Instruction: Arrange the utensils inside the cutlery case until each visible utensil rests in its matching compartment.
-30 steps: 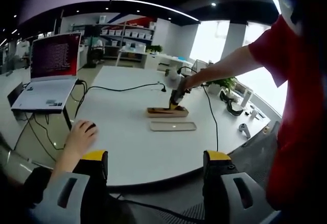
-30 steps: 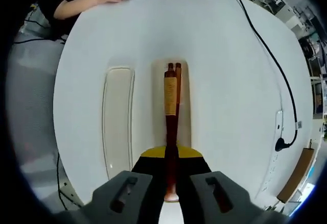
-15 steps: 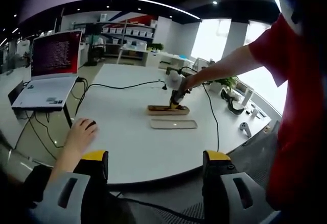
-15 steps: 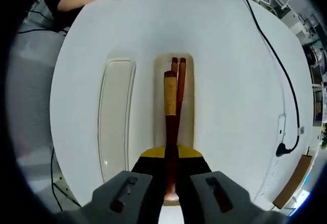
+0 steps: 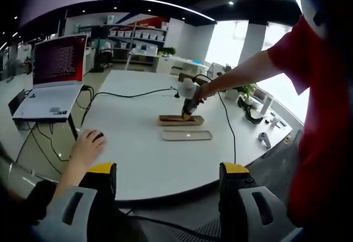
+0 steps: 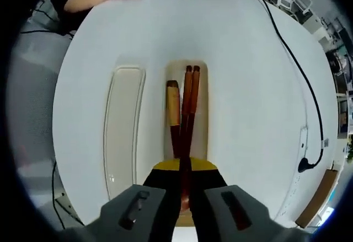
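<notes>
My left gripper (image 5: 165, 189) hangs released off the near edge of the white table (image 5: 132, 137), jaws apart; far across it my right gripper (image 5: 189, 108) dips into the cutlery case (image 5: 180, 120), its lid (image 5: 187, 135) lying just beside. In the right gripper view, my right gripper (image 6: 185, 195) is clenched on the chopsticks (image 6: 190, 101), which lie lengthwise inside the case (image 6: 203, 126) next to a brown utensil (image 6: 173, 107). The lid (image 6: 122, 126) lies to the left.
</notes>
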